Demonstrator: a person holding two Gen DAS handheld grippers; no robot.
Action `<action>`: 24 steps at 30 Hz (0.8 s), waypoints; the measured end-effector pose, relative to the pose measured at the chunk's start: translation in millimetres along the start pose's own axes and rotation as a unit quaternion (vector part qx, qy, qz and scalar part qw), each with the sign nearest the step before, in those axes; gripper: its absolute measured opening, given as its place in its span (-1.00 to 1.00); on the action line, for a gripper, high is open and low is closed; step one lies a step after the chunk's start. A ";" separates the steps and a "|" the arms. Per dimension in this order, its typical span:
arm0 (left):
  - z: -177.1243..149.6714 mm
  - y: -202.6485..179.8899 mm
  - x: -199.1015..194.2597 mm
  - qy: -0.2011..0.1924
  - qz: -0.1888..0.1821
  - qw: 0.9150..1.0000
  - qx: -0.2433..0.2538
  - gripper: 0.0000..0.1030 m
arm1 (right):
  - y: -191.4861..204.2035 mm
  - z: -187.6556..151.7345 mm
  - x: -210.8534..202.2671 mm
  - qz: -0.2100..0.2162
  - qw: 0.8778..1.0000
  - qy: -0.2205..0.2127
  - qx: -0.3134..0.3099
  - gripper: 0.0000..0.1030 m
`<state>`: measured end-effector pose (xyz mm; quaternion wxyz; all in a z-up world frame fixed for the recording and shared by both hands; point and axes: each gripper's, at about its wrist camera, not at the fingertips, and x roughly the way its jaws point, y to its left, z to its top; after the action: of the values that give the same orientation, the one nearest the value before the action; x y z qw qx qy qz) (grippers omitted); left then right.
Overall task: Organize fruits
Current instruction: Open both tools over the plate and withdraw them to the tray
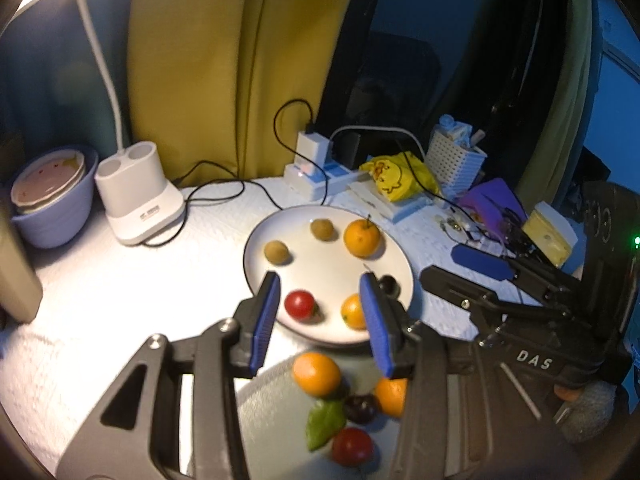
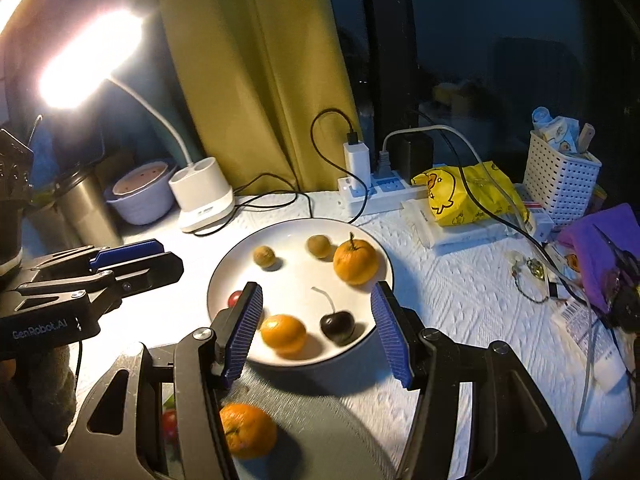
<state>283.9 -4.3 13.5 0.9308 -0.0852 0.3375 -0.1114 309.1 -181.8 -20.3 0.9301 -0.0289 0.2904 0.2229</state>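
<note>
While a lit desk lamp (image 2: 90, 58) glares from the upper left, a counter (image 2: 460, 300) covered in white textured cloth fills both views, backed by a mustard-yellow curtain (image 2: 256, 80) and a dark window. Largest on the counter is a white plate (image 2: 240, 276) near the middle; just in front of it, closer to the cameras, lies a grey plate (image 2: 328, 432) whose rim meets or slips under the white one. On the white plate sit a stemmed orange (image 2: 355, 261) at the back right, two small brown fruits (image 2: 264, 257) at the back, a smaller orange (image 2: 283, 335) at the front, a dark cherry (image 2: 338, 325) with a curved stem beside it, and a red cherry tomato (image 1: 300, 305) at the front left. The grey plate holds two oranges (image 1: 316, 373), a dark cherry, a red tomato and a green leaf (image 1: 324, 422). The left hand-held gripper (image 1: 320, 316) hangs over the near edge of the white plate, its blue pads spread apart and holding nothing; the red tomato and the smaller orange show between them. The right hand-held gripper (image 2: 318, 332) is likewise released and empty, its pads wide, framing the smaller orange and the dark cherry. Behind the plates stand the lamp base (image 2: 204, 196), a lilac bowl (image 2: 140, 200), a white power strip (image 2: 376, 192) with chargers, a yellow bag (image 2: 468, 196) and a white perforated basket (image 2: 560, 180).
</note>
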 end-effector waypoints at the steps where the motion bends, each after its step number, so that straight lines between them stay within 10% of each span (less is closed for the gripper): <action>1: -2.5 -0.6 -1.9 0.000 0.000 1.000 0.000 -0.17 | 1.4 -2.4 -3.3 0.002 1.000 0.000 0.000 0.15; 24: -71.8 -6.6 -17.8 0.041 0.002 0.999 -0.028 -0.17 | 26.4 -58.4 -15.0 0.044 0.997 0.058 -0.008 0.15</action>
<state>223.1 -11.9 -28.4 0.9137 -0.1063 0.3785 -0.1032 255.9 -174.7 -58.5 0.9007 -0.0363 0.3429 0.2643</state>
